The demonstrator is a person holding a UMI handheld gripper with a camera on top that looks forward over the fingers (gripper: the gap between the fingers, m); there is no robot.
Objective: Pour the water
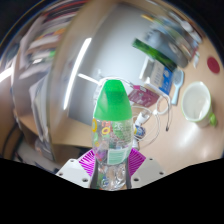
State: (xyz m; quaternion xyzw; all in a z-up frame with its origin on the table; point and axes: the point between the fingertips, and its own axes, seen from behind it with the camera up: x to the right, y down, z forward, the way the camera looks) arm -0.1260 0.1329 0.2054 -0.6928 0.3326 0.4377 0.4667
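Bottle of clear plastic with a green cap and a bright green-and-yellow label (112, 135) stands upright between the fingers of our hand-held gripper (113, 163), its lower body pinched from both sides by the purple ribbed pads (92, 160). We see the pads pressing against the bottle's clear lower part, with no gap showing on either side. The tall green cap is on, and the label wraps the middle of the bottle.

Beyond the bottle stretches a pale wooden desk (80, 95), tilted in our wide view. Just behind the bottle, toward the desk's far side, we make out a clear glass vessel (150, 105) with pink showing in it; its exact shape is hard to tell. Further along the desk, well apart from the bottle, sits a white round bowl (196, 100), with a small yellow-green round object (211, 119) close beside it. At the far edge of the desk lies a clutter of green and blue packages (160, 48), too blurred for us to name. Whether the bottle rests on the desk or is lifted off it, we cannot tell.
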